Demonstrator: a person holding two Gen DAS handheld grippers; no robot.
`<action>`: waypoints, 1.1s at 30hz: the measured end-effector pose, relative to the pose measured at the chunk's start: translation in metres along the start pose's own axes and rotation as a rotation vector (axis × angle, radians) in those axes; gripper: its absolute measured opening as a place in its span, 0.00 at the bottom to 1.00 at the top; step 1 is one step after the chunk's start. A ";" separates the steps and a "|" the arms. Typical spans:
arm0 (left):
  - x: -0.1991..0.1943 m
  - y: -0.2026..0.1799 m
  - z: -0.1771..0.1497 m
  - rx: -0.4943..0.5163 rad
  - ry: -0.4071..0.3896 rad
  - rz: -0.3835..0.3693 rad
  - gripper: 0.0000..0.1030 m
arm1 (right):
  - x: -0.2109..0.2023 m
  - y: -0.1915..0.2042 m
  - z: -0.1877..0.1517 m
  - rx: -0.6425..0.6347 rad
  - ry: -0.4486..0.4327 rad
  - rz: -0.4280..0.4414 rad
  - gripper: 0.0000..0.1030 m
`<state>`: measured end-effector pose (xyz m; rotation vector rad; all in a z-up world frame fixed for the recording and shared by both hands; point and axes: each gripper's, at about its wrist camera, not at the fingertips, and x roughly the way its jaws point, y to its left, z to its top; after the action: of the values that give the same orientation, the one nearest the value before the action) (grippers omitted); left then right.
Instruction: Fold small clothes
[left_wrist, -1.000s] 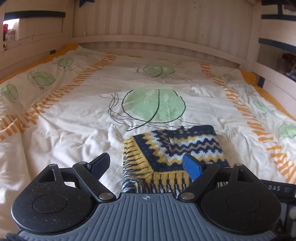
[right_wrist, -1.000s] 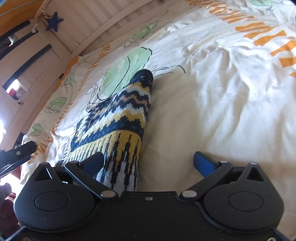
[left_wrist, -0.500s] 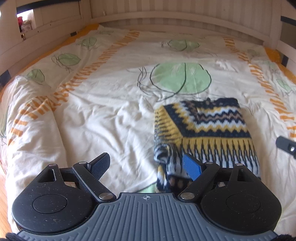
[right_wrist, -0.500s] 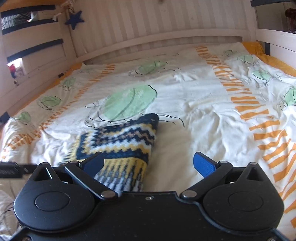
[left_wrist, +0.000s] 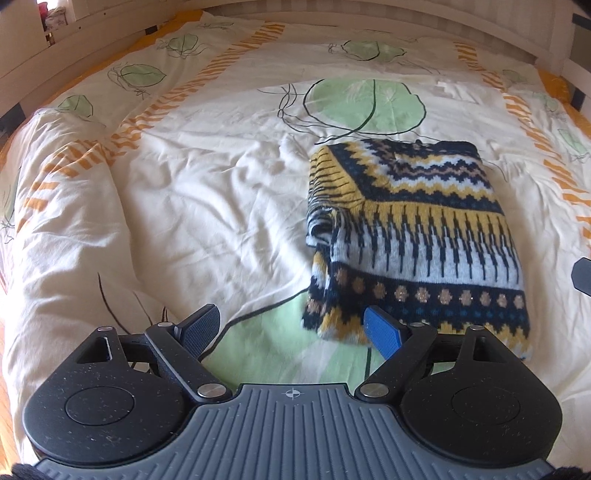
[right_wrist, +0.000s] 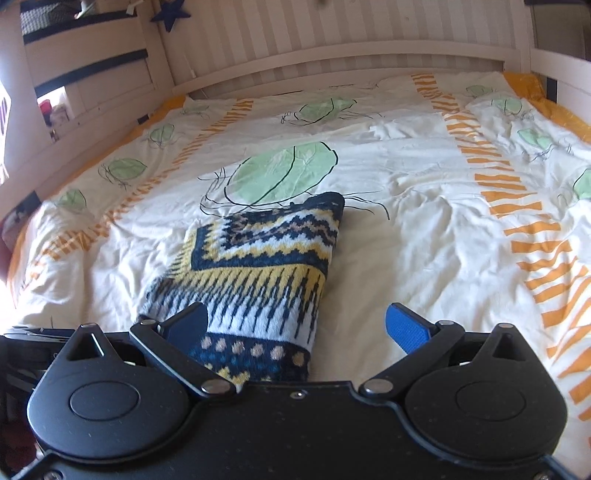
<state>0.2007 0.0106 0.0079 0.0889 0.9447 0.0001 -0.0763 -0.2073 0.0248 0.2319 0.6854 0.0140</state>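
1. Left gripper (left_wrist: 291, 326): we see its two fingers spread wide with nothing between them, hovering above the duvet (left_wrist: 192, 206). Only bare cover lies in the gap.

2. Sweater (left_wrist: 413, 236), seen from the left gripper: we find the folded knit ahead and to the right. Its near left corner lies just beside the right fingertip, and whether they touch we cannot tell.

3. Right gripper (right_wrist: 297, 325): we see its fingers likewise apart and empty. The left finger overlaps the sweater (right_wrist: 258, 273) in the picture, while the right finger stands over bare duvet (right_wrist: 424, 236).

4. Sweater, seen from the right gripper: we find it ahead and to the left, with its right edge running forward through the gap between the fingers.

5. Long axis: we read the folded bundle as lying lengthwise away from both grippers, its dotted hem band nearest them and the zigzag yoke farthest.

6. Nearer hand: we judge the two about equally near the hem, one at each near corner, the left gripper outside the left edge and the right gripper astride the right edge.

7. Coming move: we judge that a further fold, if any remains, would carry the near hem forward along this axis.
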 end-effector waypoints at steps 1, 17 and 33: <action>-0.001 0.000 -0.001 -0.001 -0.001 0.004 0.82 | 0.000 0.001 0.000 -0.001 0.005 -0.005 0.99; 0.001 0.004 -0.010 -0.020 0.029 0.010 0.82 | 0.007 0.015 -0.009 -0.027 0.076 -0.084 0.99; 0.008 0.004 -0.008 -0.031 0.060 0.002 0.82 | 0.017 0.015 -0.008 -0.024 0.112 -0.111 0.99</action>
<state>0.1994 0.0156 -0.0033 0.0612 1.0041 0.0192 -0.0673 -0.1896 0.0119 0.1705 0.8085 -0.0710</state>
